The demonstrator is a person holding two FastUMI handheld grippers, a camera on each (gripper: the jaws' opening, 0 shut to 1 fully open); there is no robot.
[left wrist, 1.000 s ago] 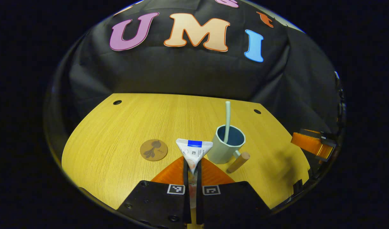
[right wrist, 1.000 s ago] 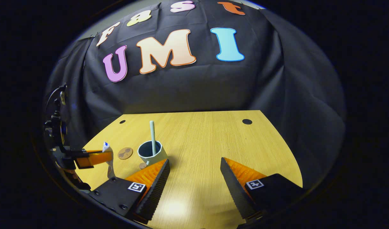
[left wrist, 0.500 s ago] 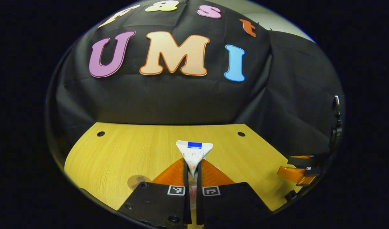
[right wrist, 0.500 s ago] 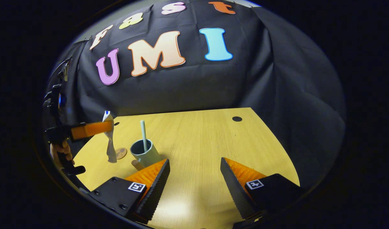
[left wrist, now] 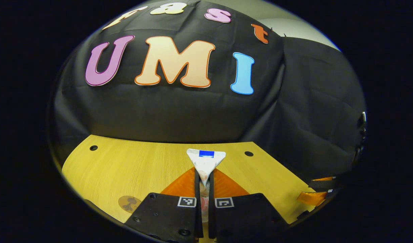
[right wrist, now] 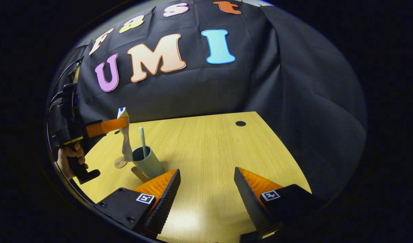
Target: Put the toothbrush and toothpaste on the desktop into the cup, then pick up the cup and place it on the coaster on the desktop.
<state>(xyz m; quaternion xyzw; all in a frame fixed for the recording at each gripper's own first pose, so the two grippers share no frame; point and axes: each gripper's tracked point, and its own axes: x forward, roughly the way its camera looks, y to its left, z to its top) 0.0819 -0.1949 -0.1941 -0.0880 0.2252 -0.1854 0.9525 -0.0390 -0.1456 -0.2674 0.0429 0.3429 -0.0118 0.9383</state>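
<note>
My left gripper (left wrist: 203,173) is shut on the white toothpaste tube (left wrist: 206,158), whose flat crimped end points forward. In the right gripper view the left gripper (right wrist: 107,125) holds the tube (right wrist: 126,141) hanging upright above the table. The tube's lower end is level with the left rim of the pale green cup (right wrist: 149,163); I cannot tell whether it is inside. A pale toothbrush (right wrist: 143,140) stands in the cup. The brown coaster (right wrist: 119,162) lies just left of the cup and also shows as the coaster (left wrist: 129,203). My right gripper (right wrist: 206,173) is open over bare table.
The wooden table (right wrist: 210,141) has cable holes (right wrist: 240,123) near its back corners and ends at the black cloth wall. The cup's wooden handle (right wrist: 139,173) points toward the front. A hand (right wrist: 70,157) holds the left gripper's grip. The right gripper (left wrist: 316,195) shows at the right edge.
My left gripper rose with the toothpaste tube and moved right toward the cup, so the tube now hangs at the cup's rim. The right gripper stayed open and barely shifted.
</note>
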